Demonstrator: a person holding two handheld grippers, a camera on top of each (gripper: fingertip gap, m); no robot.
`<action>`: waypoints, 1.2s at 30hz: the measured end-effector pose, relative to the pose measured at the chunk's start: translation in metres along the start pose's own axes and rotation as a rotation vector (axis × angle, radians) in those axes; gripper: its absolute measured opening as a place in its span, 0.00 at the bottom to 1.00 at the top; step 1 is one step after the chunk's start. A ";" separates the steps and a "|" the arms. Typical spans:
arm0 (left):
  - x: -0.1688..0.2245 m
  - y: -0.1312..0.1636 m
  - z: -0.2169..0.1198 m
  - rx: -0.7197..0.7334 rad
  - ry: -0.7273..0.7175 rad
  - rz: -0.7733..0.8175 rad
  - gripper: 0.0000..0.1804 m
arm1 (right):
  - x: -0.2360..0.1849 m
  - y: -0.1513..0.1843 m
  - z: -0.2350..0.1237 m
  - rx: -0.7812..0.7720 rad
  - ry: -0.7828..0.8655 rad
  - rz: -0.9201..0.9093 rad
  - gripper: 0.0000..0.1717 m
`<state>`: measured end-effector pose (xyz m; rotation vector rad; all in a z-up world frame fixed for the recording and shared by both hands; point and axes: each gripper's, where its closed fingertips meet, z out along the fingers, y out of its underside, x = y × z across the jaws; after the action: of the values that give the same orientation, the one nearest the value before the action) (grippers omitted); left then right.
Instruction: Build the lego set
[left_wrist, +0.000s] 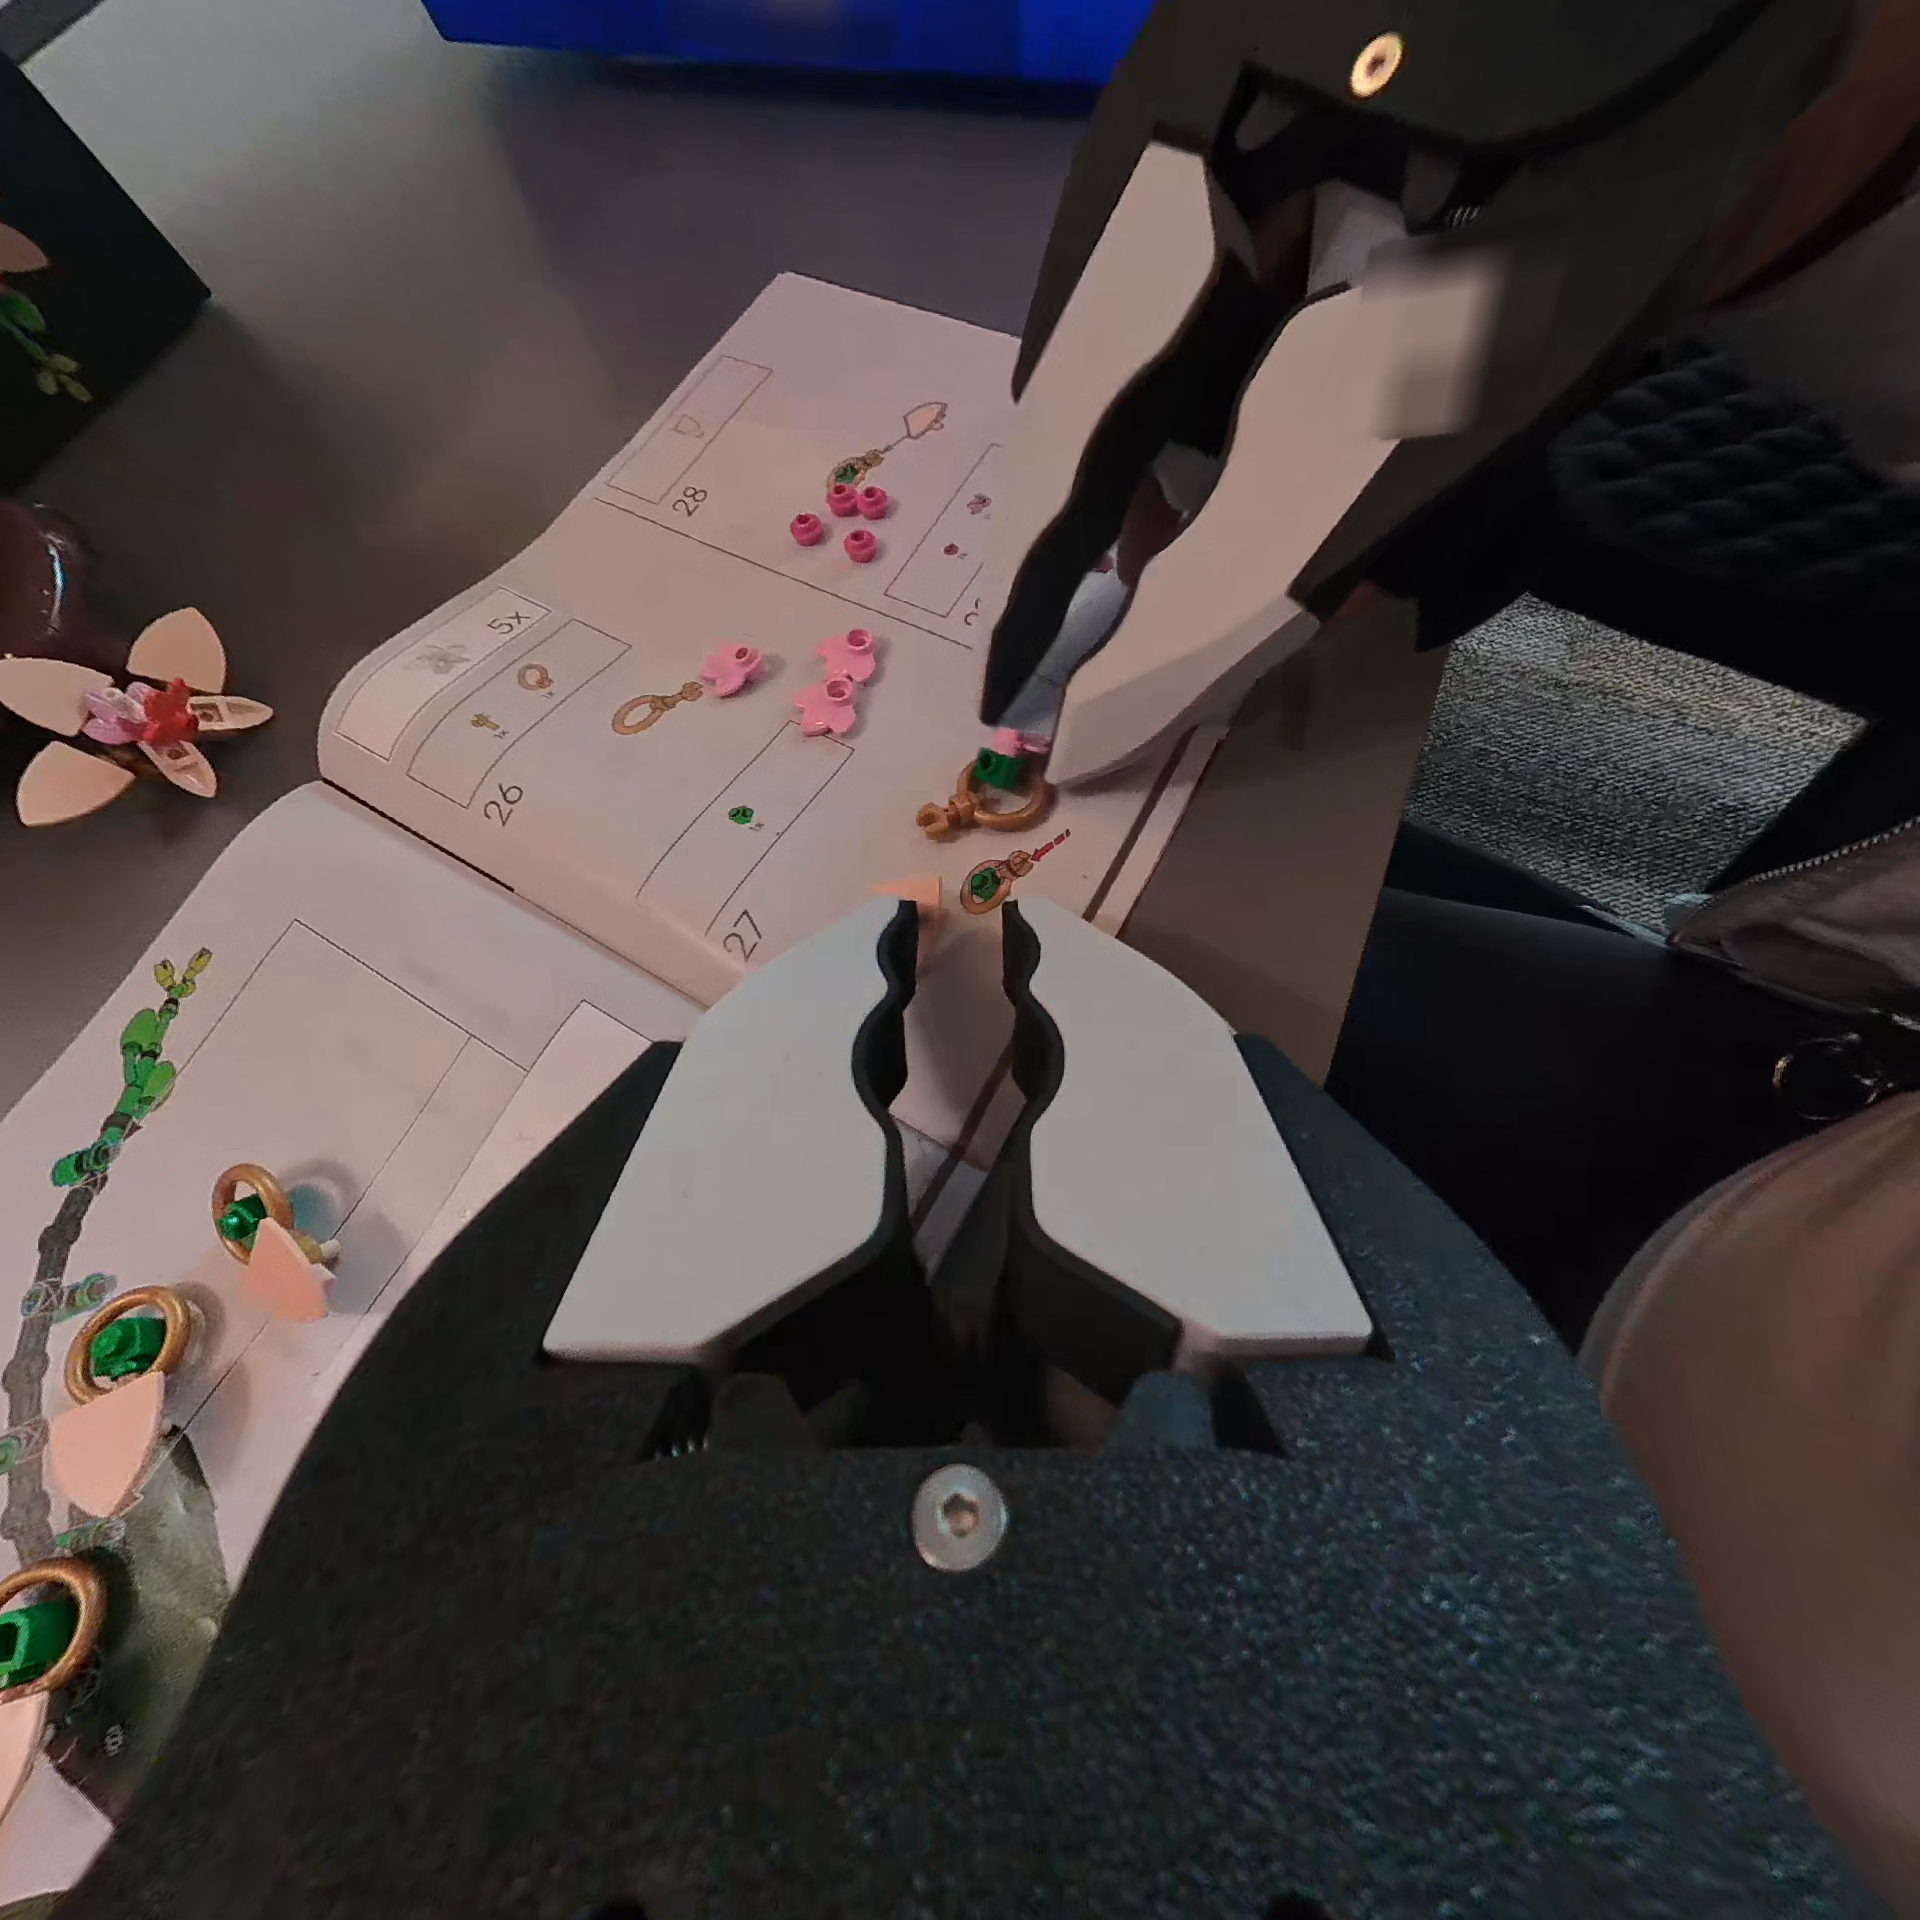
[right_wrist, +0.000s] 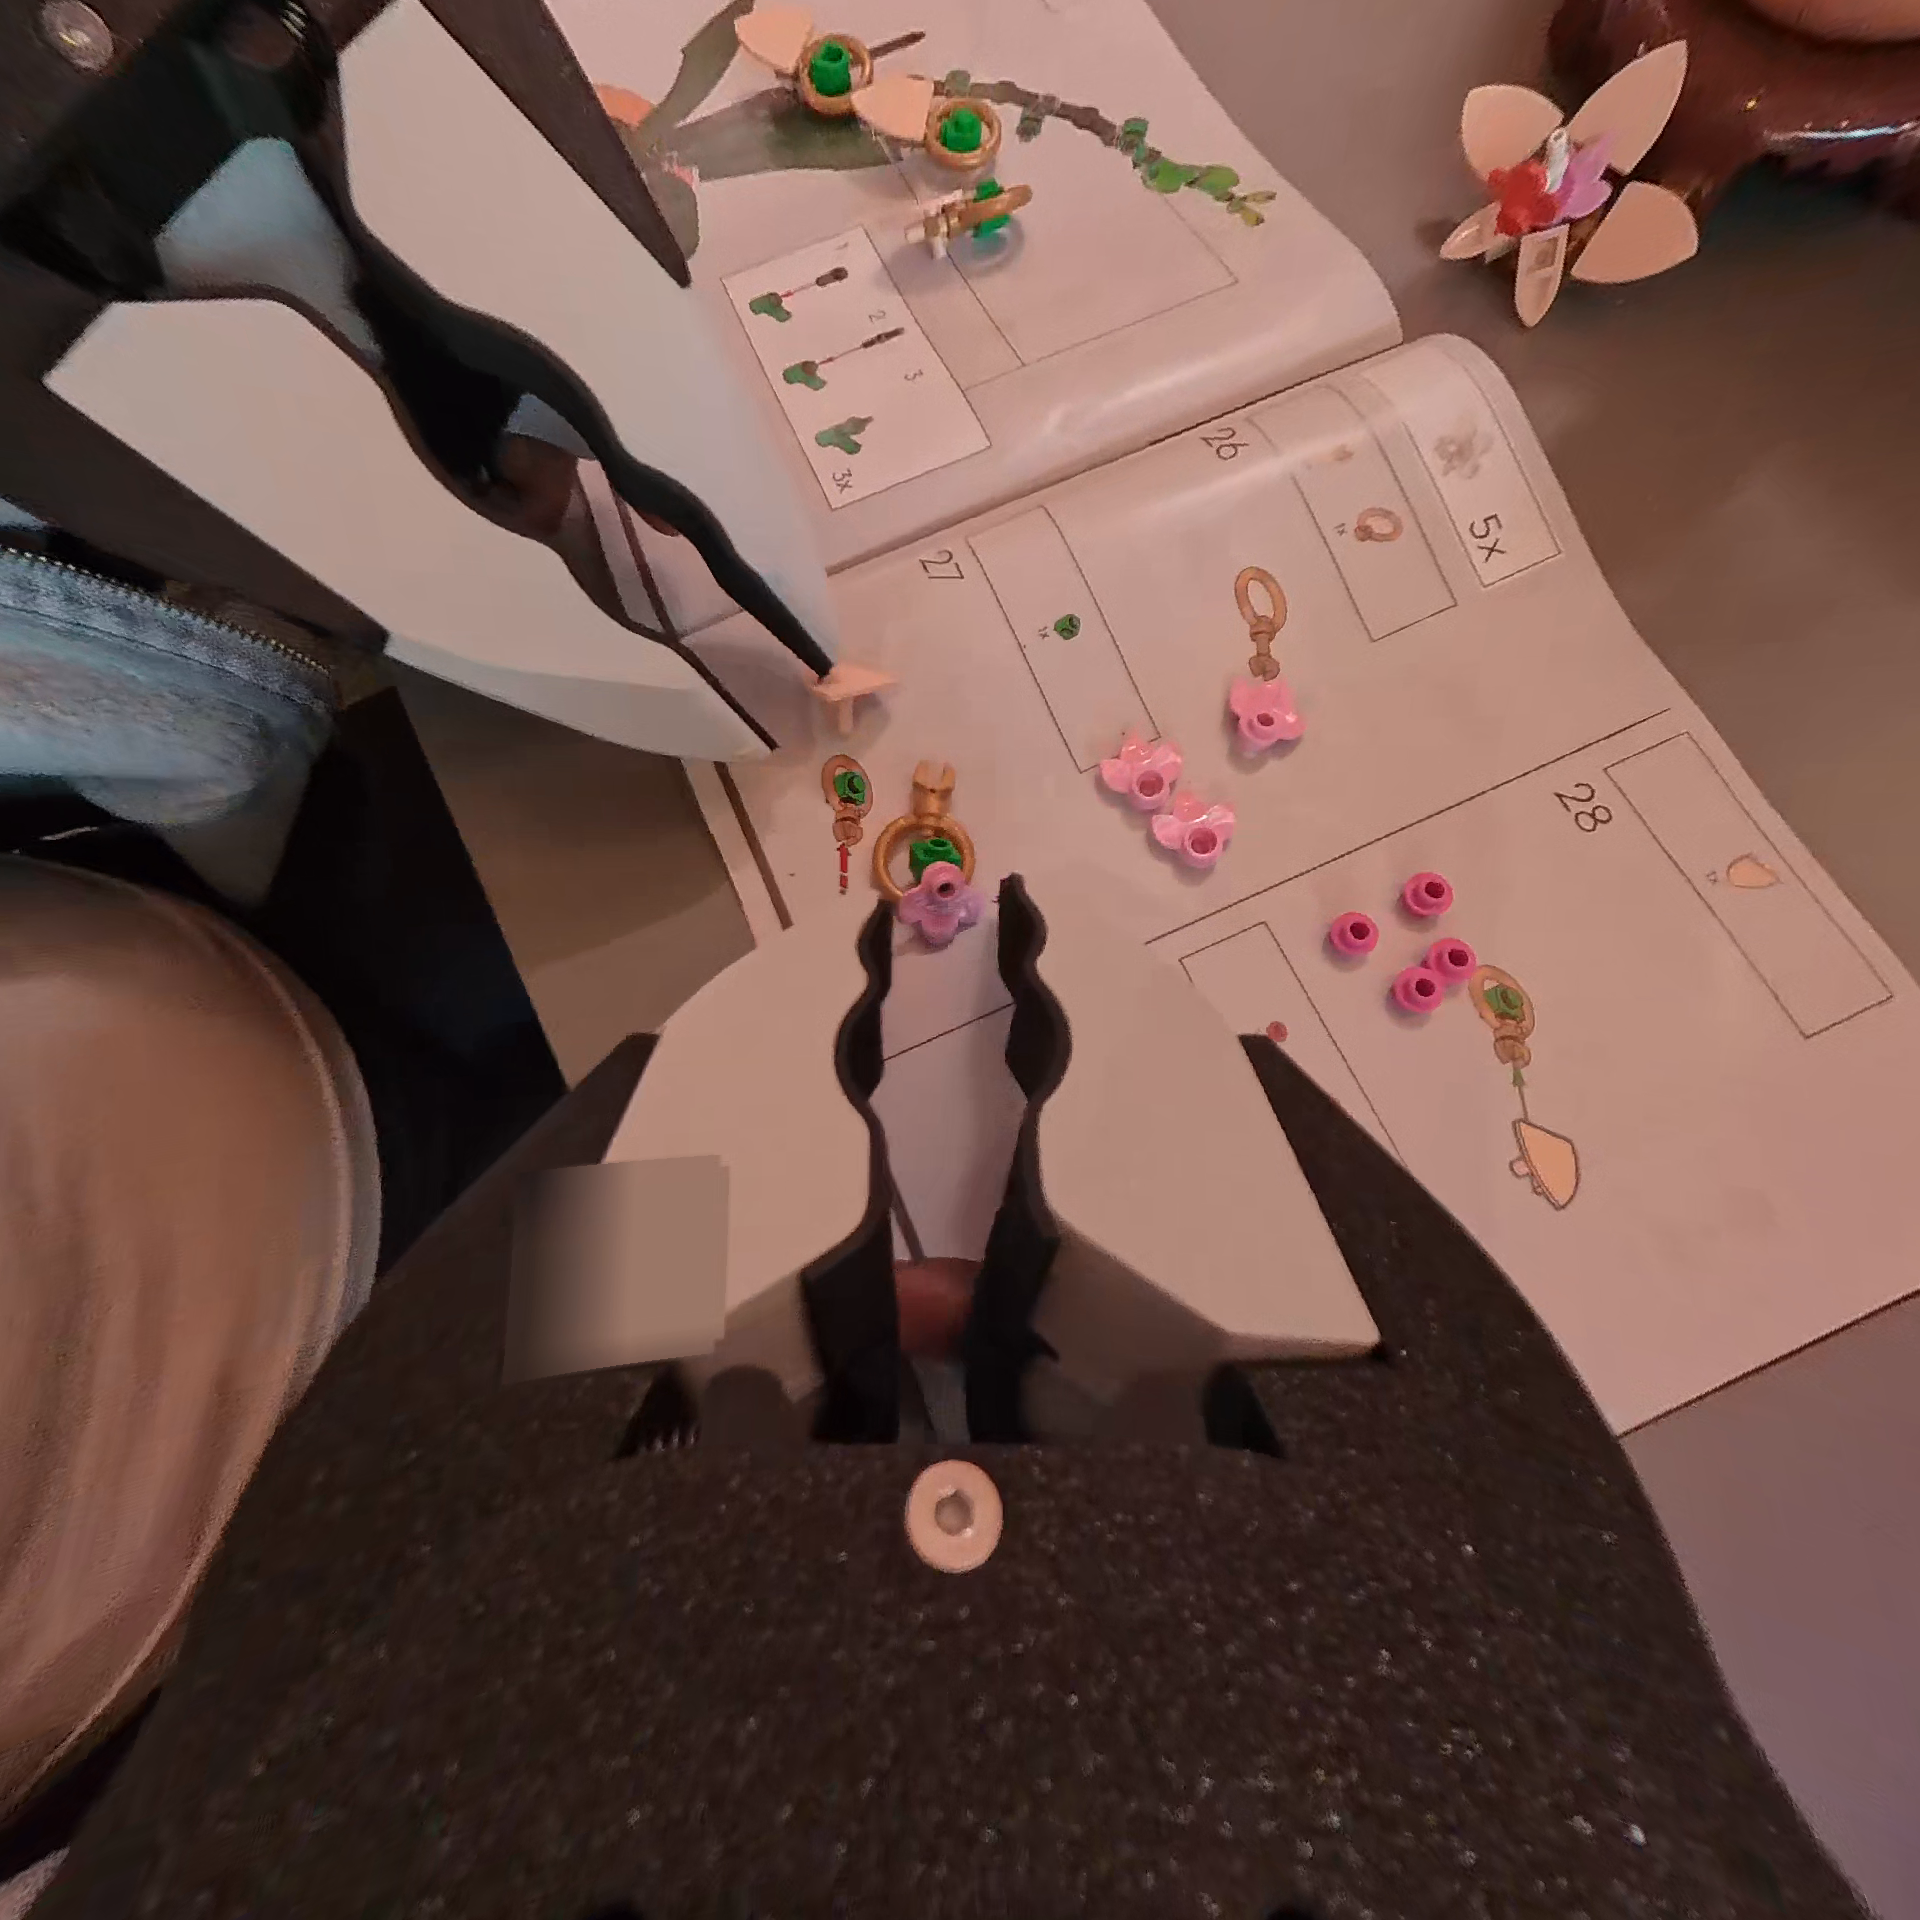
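Note:
My right gripper is low over an open instruction booklet. A small pink flower piece stands between its fingertips. The flower sits on a green stud inside a gold ring that lies on the page. The flower is against the left pad, with a gap to the right pad. The left wrist view shows the same gripper, flower and ring. My left gripper is open, and a peach petal piece lies at its left fingertip. That petal also shows in the right wrist view.
Three loose pink flowers and several magenta round studs lie on the booklet. Gold rings with green studs and petals lie on the other page. A built flower sits on the grey table. The table edge and a person's lap are at the right. One gripper's finger ends stand about 4 cm off the other's.

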<state>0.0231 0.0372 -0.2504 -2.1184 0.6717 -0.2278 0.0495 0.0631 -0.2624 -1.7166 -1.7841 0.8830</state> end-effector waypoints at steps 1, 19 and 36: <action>-0.001 0.000 0.000 0.001 -0.001 -0.014 0.09 | 0.001 0.000 0.002 -0.006 -0.001 -0.002 0.06; -0.017 -0.002 -0.004 0.025 -0.044 -0.029 0.02 | 0.010 -0.010 -0.010 0.065 0.079 -0.067 0.01; -0.005 -0.011 0.000 -0.061 0.211 0.227 0.13 | 0.001 -0.006 0.008 -0.067 -0.056 -0.050 0.11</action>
<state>0.0231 0.0449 -0.2417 -2.0723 1.0481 -0.3111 0.0397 0.0632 -0.2636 -1.6958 -1.9055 0.8673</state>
